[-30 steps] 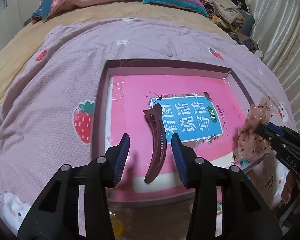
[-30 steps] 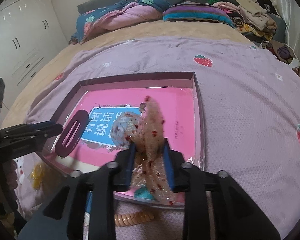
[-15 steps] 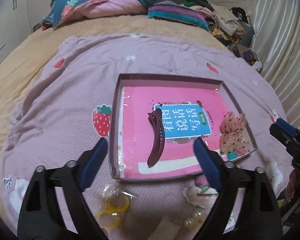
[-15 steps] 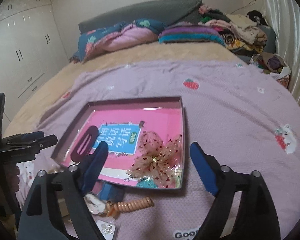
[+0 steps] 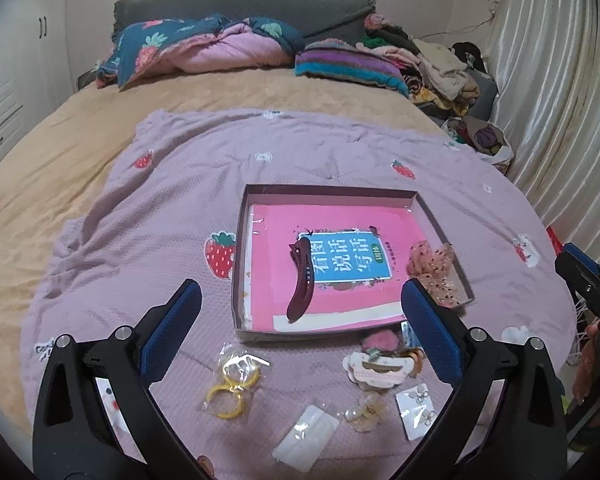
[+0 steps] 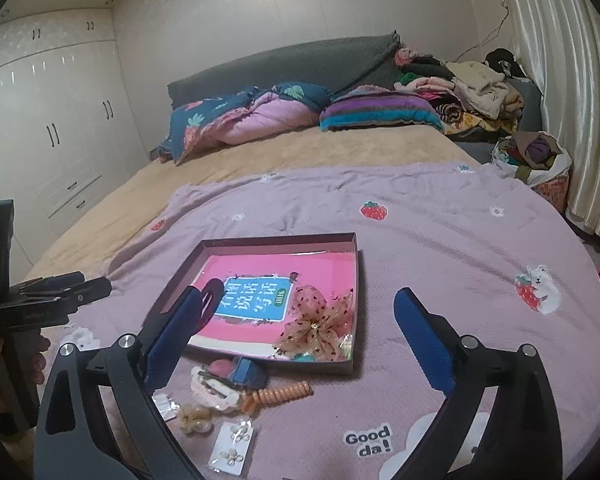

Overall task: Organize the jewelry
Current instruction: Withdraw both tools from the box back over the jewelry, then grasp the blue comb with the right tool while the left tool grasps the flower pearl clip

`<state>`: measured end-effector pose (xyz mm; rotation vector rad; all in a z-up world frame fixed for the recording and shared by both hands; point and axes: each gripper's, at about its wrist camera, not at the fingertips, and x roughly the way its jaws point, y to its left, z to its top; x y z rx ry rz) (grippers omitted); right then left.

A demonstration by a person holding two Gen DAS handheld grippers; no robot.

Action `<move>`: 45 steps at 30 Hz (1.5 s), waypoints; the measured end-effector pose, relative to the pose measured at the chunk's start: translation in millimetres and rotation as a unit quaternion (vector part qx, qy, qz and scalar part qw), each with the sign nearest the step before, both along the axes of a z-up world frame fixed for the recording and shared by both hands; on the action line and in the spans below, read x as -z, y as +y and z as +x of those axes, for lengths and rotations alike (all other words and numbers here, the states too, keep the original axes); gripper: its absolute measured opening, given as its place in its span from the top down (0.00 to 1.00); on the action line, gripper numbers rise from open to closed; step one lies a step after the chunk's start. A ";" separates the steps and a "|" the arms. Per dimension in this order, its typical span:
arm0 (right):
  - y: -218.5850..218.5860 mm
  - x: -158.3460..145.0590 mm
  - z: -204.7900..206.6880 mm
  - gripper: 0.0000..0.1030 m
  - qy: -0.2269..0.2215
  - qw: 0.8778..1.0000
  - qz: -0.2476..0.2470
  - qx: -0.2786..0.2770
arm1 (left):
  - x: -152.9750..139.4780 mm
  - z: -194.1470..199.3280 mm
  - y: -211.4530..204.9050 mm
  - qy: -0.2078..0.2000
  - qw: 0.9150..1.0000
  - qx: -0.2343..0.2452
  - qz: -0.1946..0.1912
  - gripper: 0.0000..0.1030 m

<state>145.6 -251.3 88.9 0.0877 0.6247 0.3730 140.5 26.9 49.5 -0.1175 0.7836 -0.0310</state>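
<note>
A shallow box [image 5: 239, 264] with a pink book inside lies on the purple blanket. A maroon hair clip [image 5: 301, 280] and a sheer dotted bow [image 5: 431, 266] lie in it; the bow also shows in the right wrist view [image 6: 320, 326]. My left gripper [image 5: 300, 336] is open and empty, held above the box's near edge. My right gripper [image 6: 300, 336] is open and empty, near the box [image 6: 354, 300]. Loose items lie in front of the box: yellow rings [image 5: 230, 390], a white scalloped clip [image 5: 376, 368], earring cards [image 6: 234, 444], an orange coil tie [image 6: 278, 394].
The purple strawberry blanket [image 5: 140, 240] covers a tan bed. Quilts and folded clothes [image 5: 340, 60] pile at the headboard. Curtains [image 5: 560, 120] hang at the right, white wardrobes [image 6: 40, 140] at the left.
Both grippers opened and drew back and up from the box. The right one let go of the bow, which now lies in the box's right corner. The hair clip stayed put.
</note>
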 end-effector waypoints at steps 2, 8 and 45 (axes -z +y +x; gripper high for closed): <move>-0.4 -2.9 -6.7 0.07 -0.003 1.000 0.000 -0.001 | -2.7 -7.0 -1.6 -0.005 1.000 0.000 0.002 0.09; -1.7 -6.5 -26.4 0.07 -0.008 1.000 0.000 -0.009 | -4.6 -23.9 -3.6 -0.013 1.000 0.001 0.004 0.09; 44.9 74.8 -44.4 0.07 0.096 0.991 -0.038 -0.088 | 95.8 -81.4 -17.6 0.081 0.994 0.053 0.041 0.09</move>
